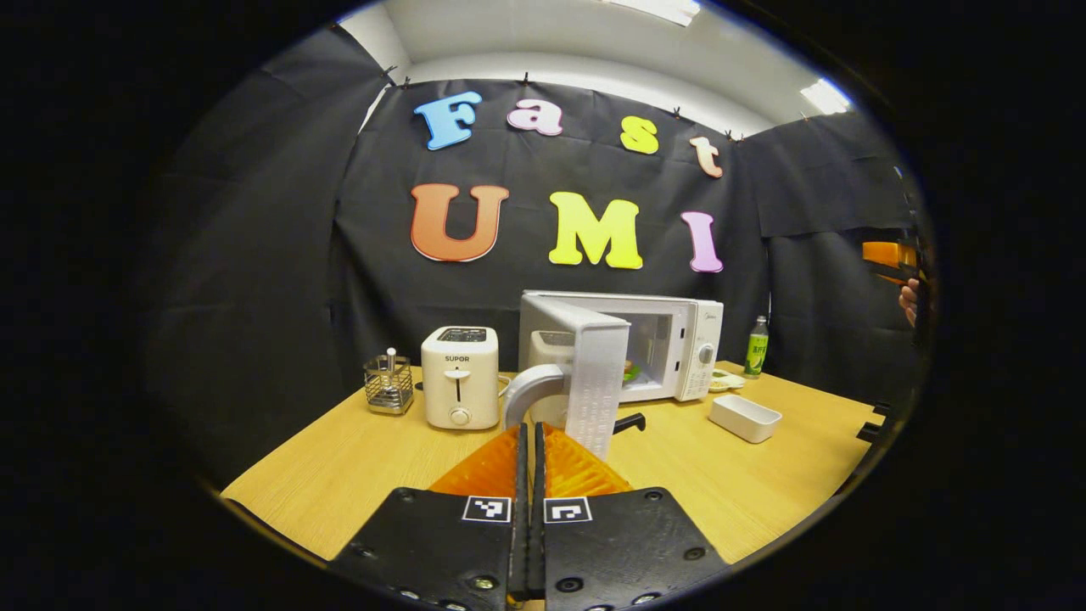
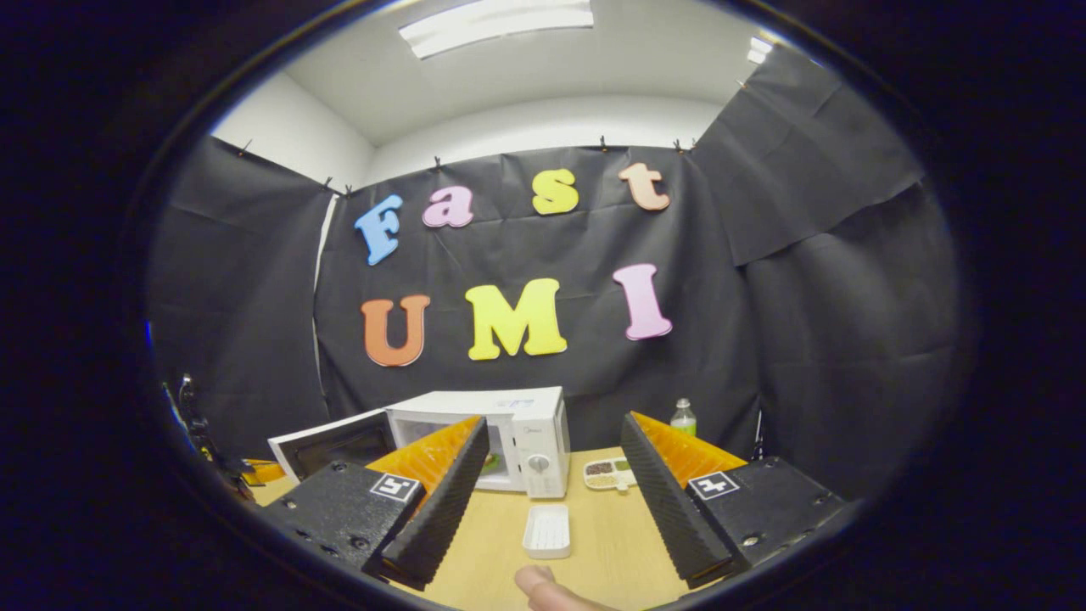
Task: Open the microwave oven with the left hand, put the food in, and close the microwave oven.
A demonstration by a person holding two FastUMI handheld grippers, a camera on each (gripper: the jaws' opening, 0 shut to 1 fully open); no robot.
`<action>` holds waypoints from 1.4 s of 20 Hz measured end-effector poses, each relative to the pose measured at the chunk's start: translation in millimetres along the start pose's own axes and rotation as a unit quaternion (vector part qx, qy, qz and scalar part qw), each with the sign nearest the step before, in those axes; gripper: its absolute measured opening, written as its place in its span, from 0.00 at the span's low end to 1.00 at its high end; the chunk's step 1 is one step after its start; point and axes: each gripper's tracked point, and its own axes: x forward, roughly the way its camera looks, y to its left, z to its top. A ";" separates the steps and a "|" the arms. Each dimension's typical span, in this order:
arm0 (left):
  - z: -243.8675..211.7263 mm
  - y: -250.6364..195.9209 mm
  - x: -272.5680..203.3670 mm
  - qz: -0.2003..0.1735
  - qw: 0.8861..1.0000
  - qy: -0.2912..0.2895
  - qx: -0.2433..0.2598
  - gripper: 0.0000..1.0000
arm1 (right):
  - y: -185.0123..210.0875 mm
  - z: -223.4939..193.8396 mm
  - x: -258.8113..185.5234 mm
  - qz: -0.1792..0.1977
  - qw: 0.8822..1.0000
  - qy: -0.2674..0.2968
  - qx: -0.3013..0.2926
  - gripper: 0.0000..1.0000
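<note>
The left tool point(image 1: 531, 441) is clenched, its two orange fingers pressed together with nothing between them, and it points straight at the microwave point(image 1: 670, 344). The right tool point(image 2: 547, 458) is released, its fingers spread wide and holding nothing; a fingertip point(image 2: 543, 585) of the person shows at the bottom of the right gripper view.

Taking the microwave as landmark: its door point(image 1: 594, 373) stands swung out toward the left tool, edge-on, with the curved grey handle point(image 1: 530, 390) on its outer face just beyond the orange fingers. I cannot tell whether the fingers touch the handle or stop just short of it. Inside the open cavity something green and red, which I take for the food point(image 1: 629, 372), already lies on the floor of the oven, so closing looks like the step left.

The door should be stiff, light and hinged, swinging freely until its latch needs a firm last push. With the fingers pressed together, the flat outer panel near the handle is the sensible place to press; the smooth plastic may let the fingers slide.

In front of the microwave's control side a white tray point(image 1: 745, 417) sits on the table point(image 1: 356, 467). Left of the microwave stands a toaster point(image 1: 460, 377), and farther left a wire basket point(image 1: 389, 386). A green bottle point(image 1: 756, 346) stands right of it, near the wall.
</note>
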 end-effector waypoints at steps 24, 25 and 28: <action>-34.5 -107.4 127.9 -0.150 0.987 0.049 0.000 0.00 | -3.2 -2.2 -16.5 0.025 0.999 -0.025 -0.004 0.99; -35.3 -113.6 134.9 -0.151 0.987 0.047 0.005 0.00 | -5.9 -4.0 -15.0 0.023 0.999 -0.025 -0.006 0.99; -39.7 -137.8 152.1 -0.166 0.985 0.053 0.008 0.00 | -17.4 -14.2 -6.1 0.011 1.000 -0.019 -0.014 0.99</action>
